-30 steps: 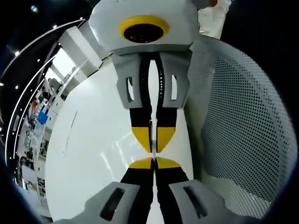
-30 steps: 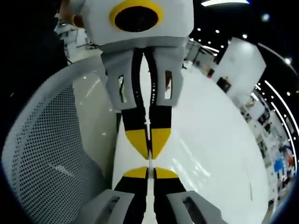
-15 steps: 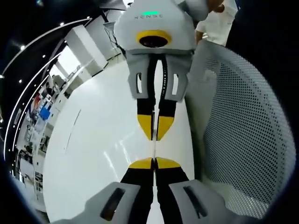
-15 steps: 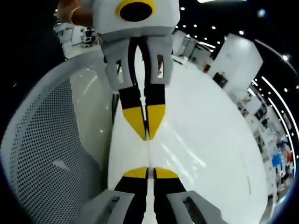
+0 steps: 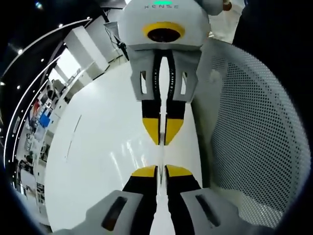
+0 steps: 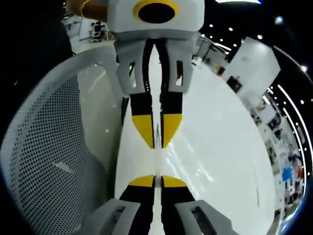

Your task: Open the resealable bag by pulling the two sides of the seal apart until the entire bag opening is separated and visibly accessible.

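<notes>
— White tabletop [image 5: 98,161], glossy, with a perforated white basket [image 5: 254,137] along its edge. Where's the bag?
— Its thin clear edge [image 6: 156,156] runs taut between the two claws, above the tabletop.
— Their state?
— Left gripper [image 5: 161,171] and right gripper [image 6: 154,180] face tip to tip, each clamped together on that edge.

Two grey-bodied grippers with black jaws and yellow wedge-shaped tips are seen: the left gripper [image 5: 161,169] rising from the frame's bottom, the right gripper [image 6: 154,178] likewise. Slotted grey jaw mounts are shown on each.
</notes>
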The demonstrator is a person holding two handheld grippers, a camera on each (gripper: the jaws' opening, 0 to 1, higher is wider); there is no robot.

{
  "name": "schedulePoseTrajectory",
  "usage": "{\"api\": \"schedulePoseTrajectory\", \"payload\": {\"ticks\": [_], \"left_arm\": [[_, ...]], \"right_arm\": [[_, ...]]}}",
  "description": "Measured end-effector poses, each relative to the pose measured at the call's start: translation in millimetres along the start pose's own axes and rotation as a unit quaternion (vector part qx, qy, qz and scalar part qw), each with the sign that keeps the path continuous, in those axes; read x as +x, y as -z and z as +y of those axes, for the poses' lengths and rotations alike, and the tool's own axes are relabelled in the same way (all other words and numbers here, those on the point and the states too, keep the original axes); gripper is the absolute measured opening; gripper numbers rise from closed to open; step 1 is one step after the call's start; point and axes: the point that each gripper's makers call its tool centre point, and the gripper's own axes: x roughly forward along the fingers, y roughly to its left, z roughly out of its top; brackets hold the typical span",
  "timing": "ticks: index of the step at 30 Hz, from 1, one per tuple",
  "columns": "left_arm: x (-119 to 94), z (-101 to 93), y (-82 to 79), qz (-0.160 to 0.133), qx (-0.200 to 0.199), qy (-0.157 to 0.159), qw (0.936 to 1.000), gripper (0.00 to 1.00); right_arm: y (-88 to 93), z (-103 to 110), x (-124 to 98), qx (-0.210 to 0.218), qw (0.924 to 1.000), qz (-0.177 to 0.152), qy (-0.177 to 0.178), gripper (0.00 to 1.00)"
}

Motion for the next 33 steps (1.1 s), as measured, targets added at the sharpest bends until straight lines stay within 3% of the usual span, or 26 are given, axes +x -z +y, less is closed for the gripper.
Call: {"api": "schedulePoseTrajectory", "payload": {"ticks": [6,17,33], "left_arm": [[10.1,-7.5,-1.8,0.013,0.024,0.014,0.9995,0.15],[10.2,-5.3,-3.5,0.01,0.025,0.003,0.9996,0.0],[6.1,-5.6,-5.2,-0.006,0.024,0.008,0.9997,0.0]], "right_arm": [[-2.4,0.9,1.9,-0.007,1.0,0.001,-0.003,0.0],[-5.9,2.9,1.3,-0.02,0.9998,0.0,0.001,0.0],[-2.6,2.5,2.4,-0.014,0.9999,-0.003,-0.001,0.0]]}}
